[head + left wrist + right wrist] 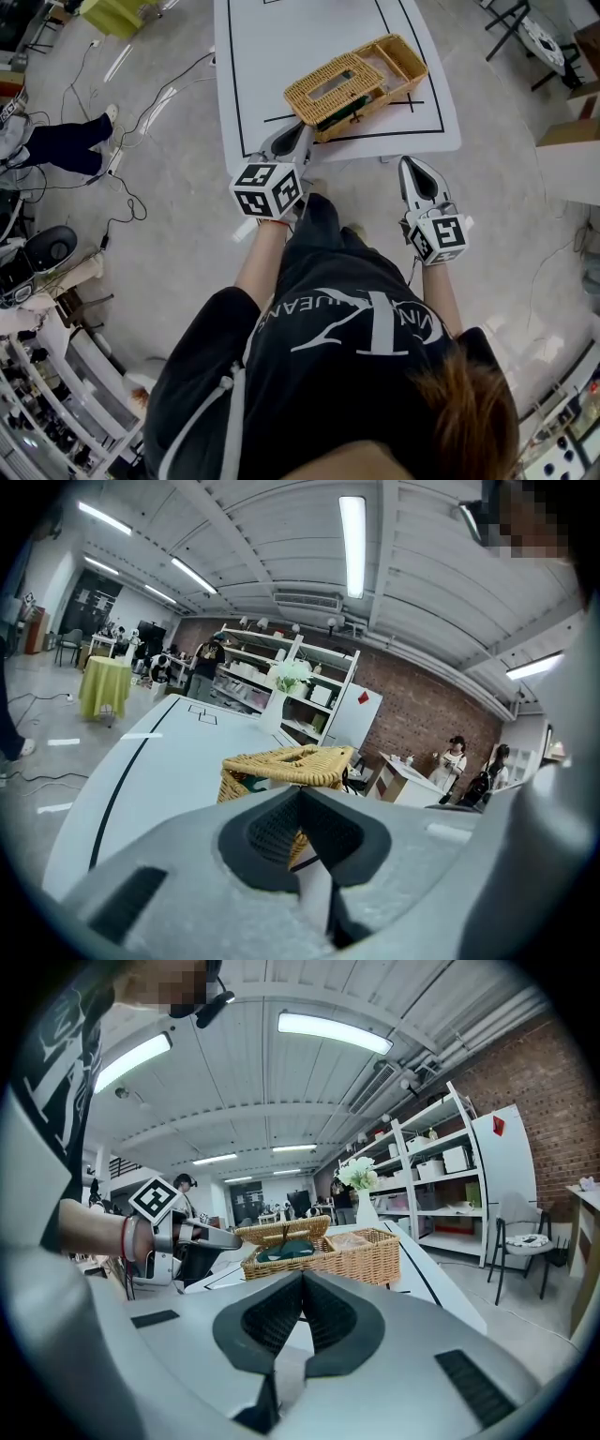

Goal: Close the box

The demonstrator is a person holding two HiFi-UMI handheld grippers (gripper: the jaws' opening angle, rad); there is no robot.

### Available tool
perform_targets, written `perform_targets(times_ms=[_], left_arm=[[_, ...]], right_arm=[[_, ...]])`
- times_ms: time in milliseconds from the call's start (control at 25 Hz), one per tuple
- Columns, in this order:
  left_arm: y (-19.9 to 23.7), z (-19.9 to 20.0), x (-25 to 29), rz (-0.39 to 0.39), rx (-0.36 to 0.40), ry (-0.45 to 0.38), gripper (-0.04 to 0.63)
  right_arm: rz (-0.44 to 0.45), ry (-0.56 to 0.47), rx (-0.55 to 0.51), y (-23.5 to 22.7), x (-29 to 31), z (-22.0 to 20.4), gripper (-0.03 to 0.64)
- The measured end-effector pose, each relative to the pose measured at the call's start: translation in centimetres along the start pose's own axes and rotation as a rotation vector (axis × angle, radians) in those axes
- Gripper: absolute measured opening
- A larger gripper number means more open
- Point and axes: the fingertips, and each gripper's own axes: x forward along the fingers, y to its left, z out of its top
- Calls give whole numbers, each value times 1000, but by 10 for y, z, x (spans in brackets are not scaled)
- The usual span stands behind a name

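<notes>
A wicker box (pixel 394 61) stands near the front edge of the white table (pixel 281 56). Its flat woven lid (pixel 333 89) lies slanted over the left half, with dark green things under it; the right half is uncovered. My left gripper (pixel 305 128) is shut with nothing between its jaws, and its tips are right at the lid's near left corner. From the left gripper view the box (pixel 281 766) sits just beyond the closed tips (pixel 300 794). My right gripper (pixel 410 164) hovers at the table's front edge, shut and empty, apart from the box (pixel 361 1255).
Black lines mark the table top. Cables run over the floor at the left, beside a person's dark trouser legs (pixel 66 145) and a yellow-green covered table (pixel 117 14). White shelves (pixel 441 1185) and a chair (pixel 520 1237) stand beyond the table's far end.
</notes>
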Motion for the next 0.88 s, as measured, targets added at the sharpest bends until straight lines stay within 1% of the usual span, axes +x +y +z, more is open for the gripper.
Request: perform_targets(times_ms=[400, 880], left_arm=[[-4, -12, -1, -19, -4, 22, 8], [-3, -28, -3, -21, -33, 46, 9]], right_arm=[[7, 9, 3, 5, 1, -7, -2], [11, 28, 1, 9, -2, -14, -2]])
